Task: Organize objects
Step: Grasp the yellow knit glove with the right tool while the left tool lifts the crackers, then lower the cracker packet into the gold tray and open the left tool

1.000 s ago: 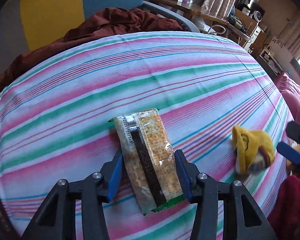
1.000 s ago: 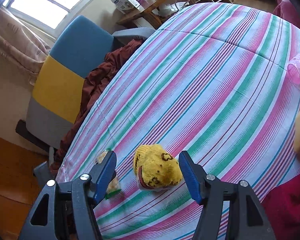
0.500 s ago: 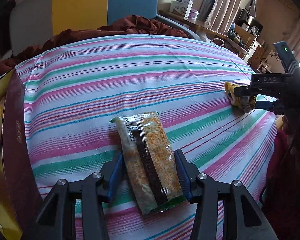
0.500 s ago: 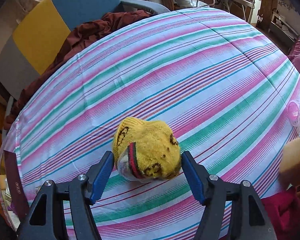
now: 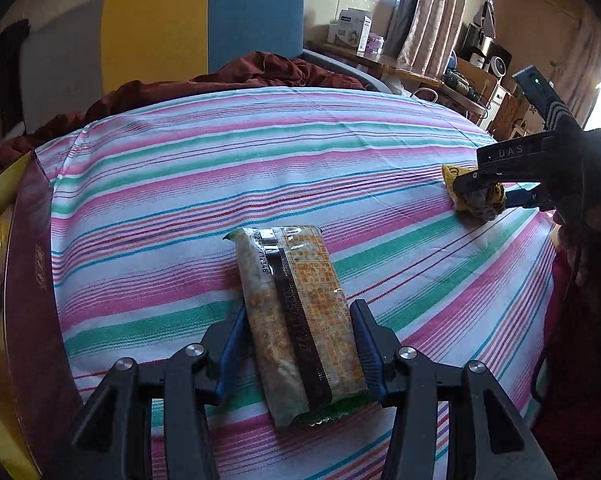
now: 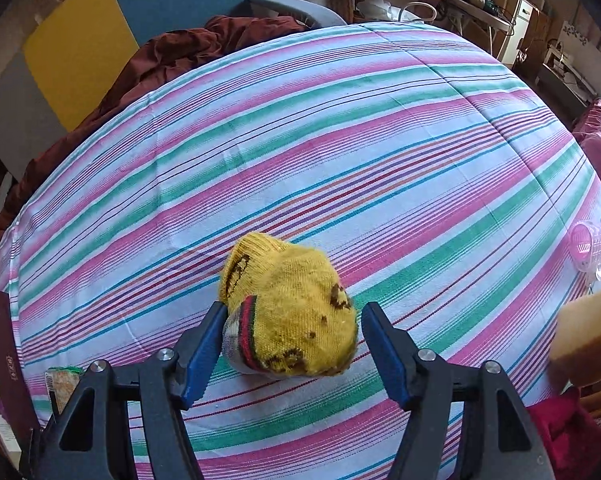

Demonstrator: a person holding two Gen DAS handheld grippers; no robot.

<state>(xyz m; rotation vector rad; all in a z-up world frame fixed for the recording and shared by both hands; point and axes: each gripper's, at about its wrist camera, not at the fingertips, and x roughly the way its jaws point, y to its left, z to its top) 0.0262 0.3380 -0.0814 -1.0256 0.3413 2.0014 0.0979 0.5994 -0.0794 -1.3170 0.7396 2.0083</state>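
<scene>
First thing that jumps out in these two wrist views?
The pink, green and white striped cloth fills both views. On it, the balled-up yellow knitted sock sits between the closing jaws of the right gripper; the left pad touches it, the right pad stands just clear. In the left wrist view, the clear-wrapped packet of orange crackers is clamped in the left gripper, beside a dark red box at the left edge.

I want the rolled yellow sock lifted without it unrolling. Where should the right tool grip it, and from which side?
Grip the rolled yellow sock across its thick middle, coming down from above, one pad on the striped cuff side and one opposite. It lies as a soft rounded bundle on the striped cloth, so squeezing its sides probably keeps it rolled. The right tool already straddles it, jaws closing.
</scene>
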